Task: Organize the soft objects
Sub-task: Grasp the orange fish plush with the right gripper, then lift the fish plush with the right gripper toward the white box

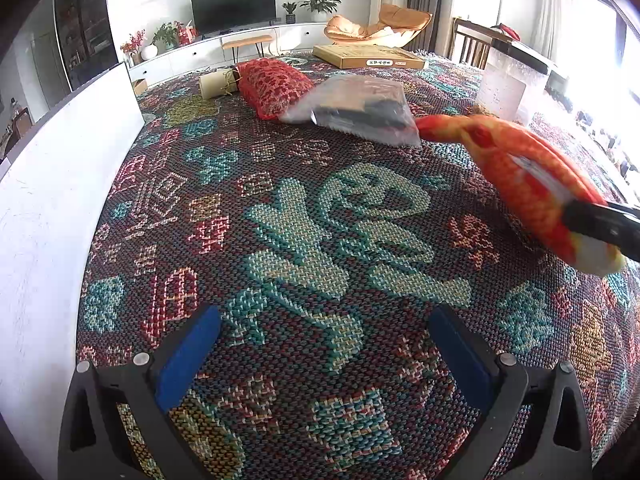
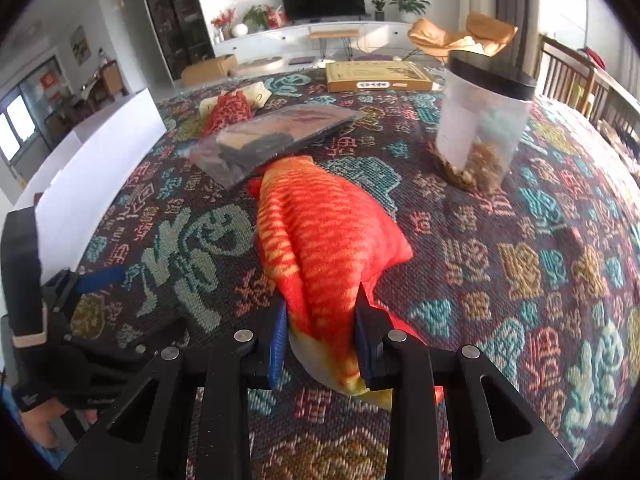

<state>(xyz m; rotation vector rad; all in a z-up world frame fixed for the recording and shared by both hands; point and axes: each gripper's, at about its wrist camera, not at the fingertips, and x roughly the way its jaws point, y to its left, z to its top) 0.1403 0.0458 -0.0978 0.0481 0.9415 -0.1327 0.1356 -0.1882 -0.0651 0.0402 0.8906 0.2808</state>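
Patterned tablecloth [image 2: 520, 240] carries everything. White box [image 2: 100, 160] along its left edge looks like the drop spot, my guess. Plastic pouch [image 2: 276, 136] and red bag [image 2: 230, 114] lie untouched toward the far edge. Plush fish [image 2: 320, 240] mid-table, pinched in right gripper [image 2: 320, 344]. Left gripper [image 1: 320, 352] gapes empty. Early stage.

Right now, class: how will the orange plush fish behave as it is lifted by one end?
The plush fish will probably droop: the right gripper pinches only its tail end, and the fabric bunches between the pads. It looks light and unlikely to slip. Its head may drag the plastic bag it touches.
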